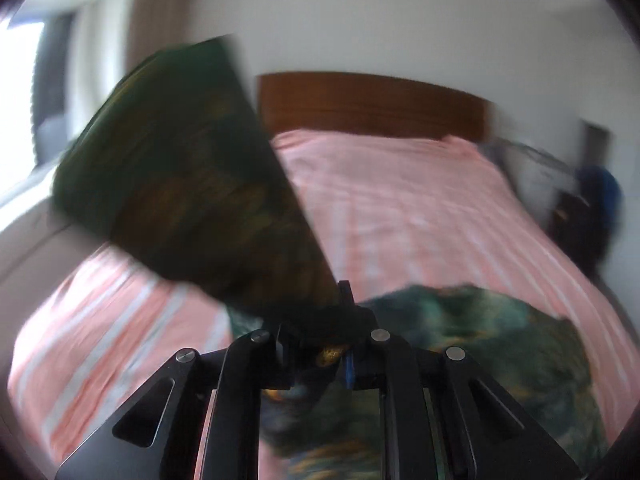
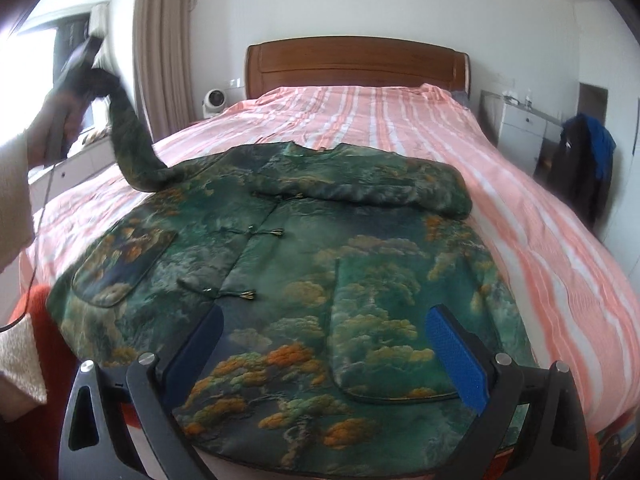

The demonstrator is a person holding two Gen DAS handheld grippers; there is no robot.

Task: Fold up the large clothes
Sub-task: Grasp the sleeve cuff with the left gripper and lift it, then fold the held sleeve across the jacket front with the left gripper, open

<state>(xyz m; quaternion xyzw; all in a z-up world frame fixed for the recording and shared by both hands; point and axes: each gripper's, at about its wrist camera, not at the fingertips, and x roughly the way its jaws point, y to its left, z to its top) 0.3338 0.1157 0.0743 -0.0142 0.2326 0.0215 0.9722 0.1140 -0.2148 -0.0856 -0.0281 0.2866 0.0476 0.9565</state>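
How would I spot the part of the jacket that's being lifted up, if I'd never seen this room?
Start at the bed with the pink striped cover, where a green jacket printed with trees lies spread. Follow its left shoulder to the sleeve rising off the bed, its cuff pinched in the left gripper. The other sleeve lies folded flat across the chest.

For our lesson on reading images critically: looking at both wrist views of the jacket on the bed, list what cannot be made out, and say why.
- Left wrist view: motion blur smears the raised sleeve; its pattern is unreadable.
- Left wrist view: the left gripper fingertips are buried in cloth.
- Right wrist view: the jacket hem is hidden behind the open right gripper and the frame edge.
- Right wrist view: items on the nightstand are too small.
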